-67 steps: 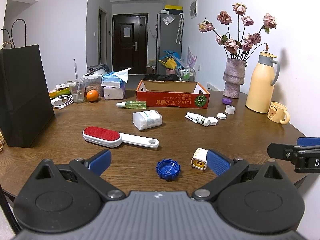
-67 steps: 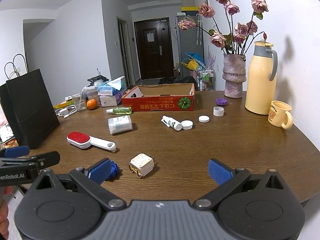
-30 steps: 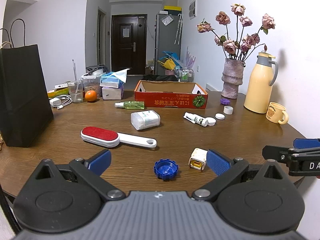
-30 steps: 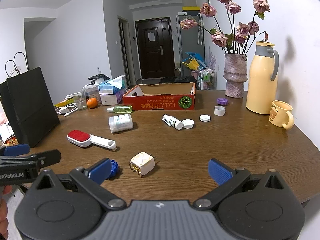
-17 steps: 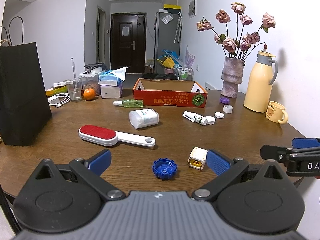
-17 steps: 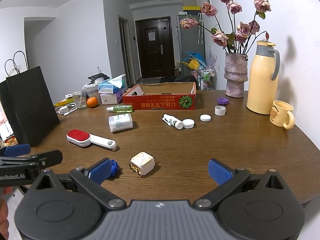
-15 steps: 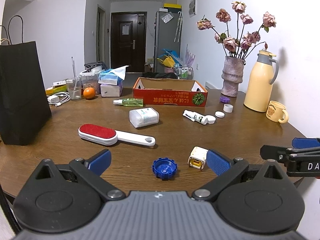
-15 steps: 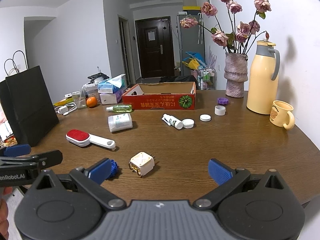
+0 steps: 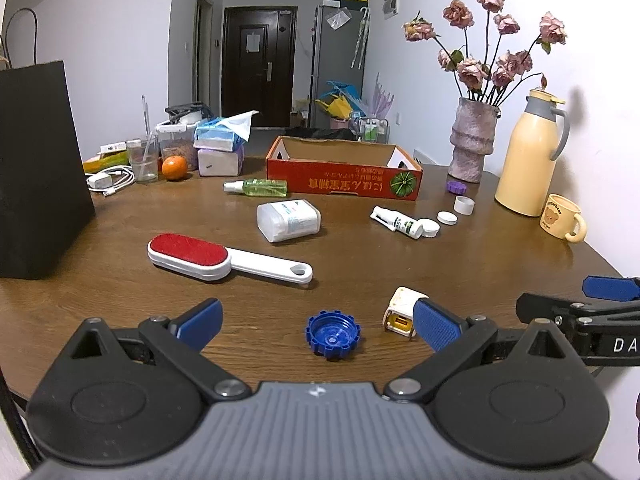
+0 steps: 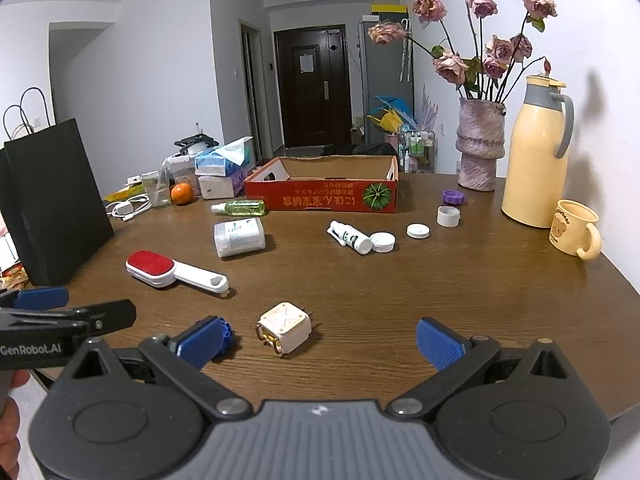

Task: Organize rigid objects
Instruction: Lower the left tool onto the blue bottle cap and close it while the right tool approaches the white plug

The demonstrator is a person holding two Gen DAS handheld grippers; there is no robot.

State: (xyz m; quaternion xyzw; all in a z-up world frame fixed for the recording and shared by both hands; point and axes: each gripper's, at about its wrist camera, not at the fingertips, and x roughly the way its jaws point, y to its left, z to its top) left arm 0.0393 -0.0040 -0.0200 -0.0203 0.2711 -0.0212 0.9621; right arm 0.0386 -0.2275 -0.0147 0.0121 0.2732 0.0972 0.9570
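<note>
My left gripper point(image 9: 318, 322) is open and empty at the near table edge, with a blue bottle cap point(image 9: 333, 335) between its fingers and a white charger plug point(image 9: 401, 311) by its right finger. My right gripper point(image 10: 320, 340) is open and empty, with the charger plug point(image 10: 285, 329) between its fingers. A red lint brush point(image 9: 208, 259), a white box point(image 9: 289, 221), a green spray bottle point(image 9: 258, 187), a small white tube point(image 9: 396, 222) and several loose caps point(image 10: 418, 231) lie on the table. A red cardboard box point(image 9: 344, 168) stands open behind them.
A black paper bag point(image 9: 36, 168) stands at the left. Tissue boxes point(image 9: 220, 148), an orange point(image 9: 174, 168), a cup and cables are at the back left. A vase of dried roses point(image 9: 474, 144), a yellow thermos point(image 9: 528, 160) and a mug point(image 9: 562, 224) stand at the right.
Both grippers have drifted slightly; the view shifts a little. No object has moved and both stay open.
</note>
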